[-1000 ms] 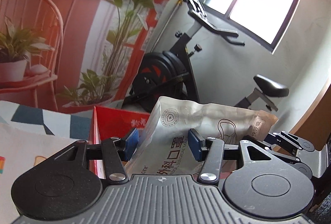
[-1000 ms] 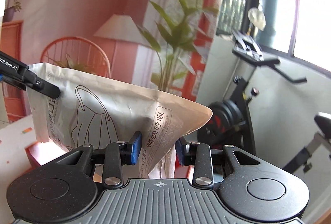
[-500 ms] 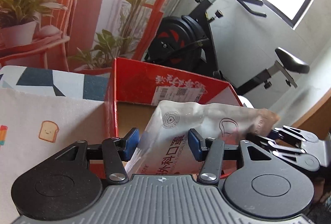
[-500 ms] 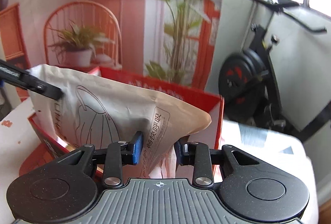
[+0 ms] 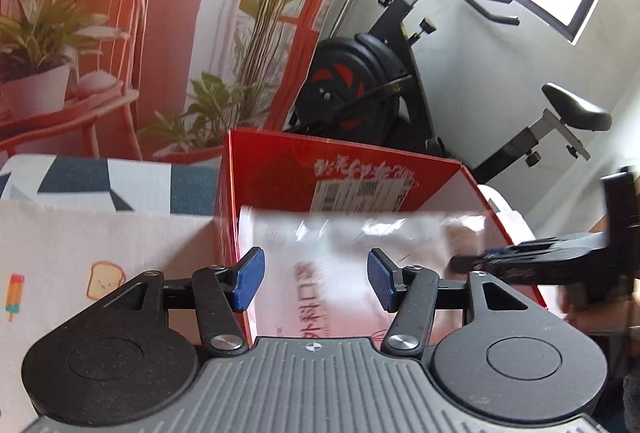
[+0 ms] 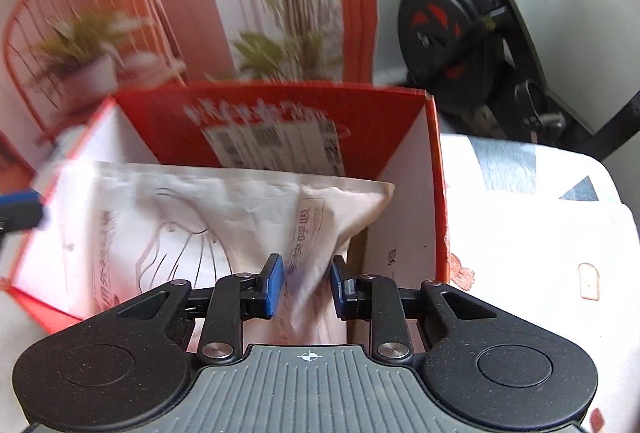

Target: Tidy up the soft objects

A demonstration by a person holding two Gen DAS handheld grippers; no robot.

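1. Position of the task object: the mask pouch (image 6: 208, 225) lies partly inside the open red box (image 6: 434, 169). In the right wrist view it fills the centre and left of the frame, with its upper edge below the box's far wall.
2. Long axis: we judge that the pouch runs side to side across the box mouth, from the left gripper (image 5: 312, 281) to the right gripper (image 6: 306, 285). Each gripper is at one end of it.
3. Governing relation: the pouch sits directly ahead of and below both tools, over the box cavity. We judge that the coming move is a release downward, so neither arm is nearer; both ends must go together.
4. Left gripper state: the blue pads (image 5: 248, 283) stand well apart, with the pouch lying between them. Motion blur hides any contact, so we cannot tell whether it has hold.
5. Right gripper state: the blue pads (image 6: 273, 285) stand close together with a creased corner of the pouch between them. We judge this a grip, though blur leaves a visible margin on the right pad.
6. Writing:
   - The pouch carries red Chinese characters in the left wrist view, blurred, plus a line drawing of a face mask and a boxed vertical caption.
   - The box's far wall carries white brush-style script and a shipping label (image 5: 362, 195) with barcodes; none is legible.
7. Surroundings: the box rests on a white cloth (image 5: 80, 245) printed with toast and ice-lolly motifs.
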